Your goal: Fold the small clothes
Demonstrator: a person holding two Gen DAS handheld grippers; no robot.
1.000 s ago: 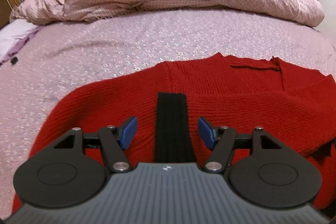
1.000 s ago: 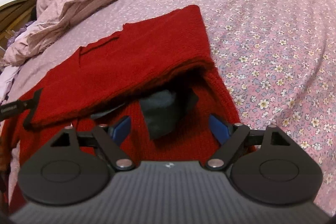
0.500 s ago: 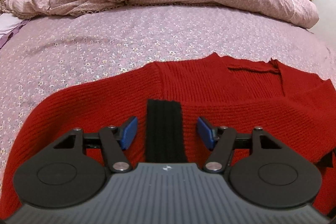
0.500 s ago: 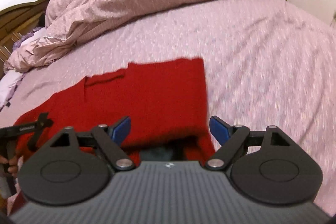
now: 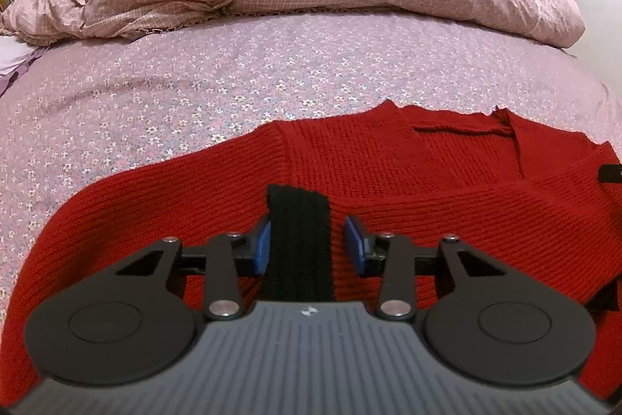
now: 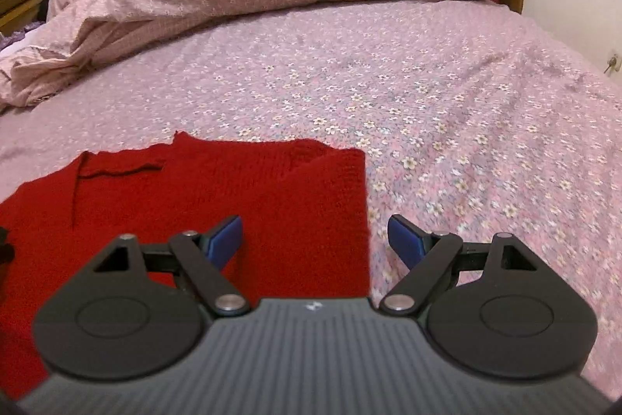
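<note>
My left gripper has narrowed around the black cuff; my right gripper, wide and empty, has risen over the red sweater on the bed.

L gripper jaws have narrowed round the black cuff: left pad now touching it, right pad just beside. R gripper has lifted & tilted up; red sweater right side now folded flat w/ straight edge, dark lining under the flap no longer showing. R jaws wide apart as before.
</note>
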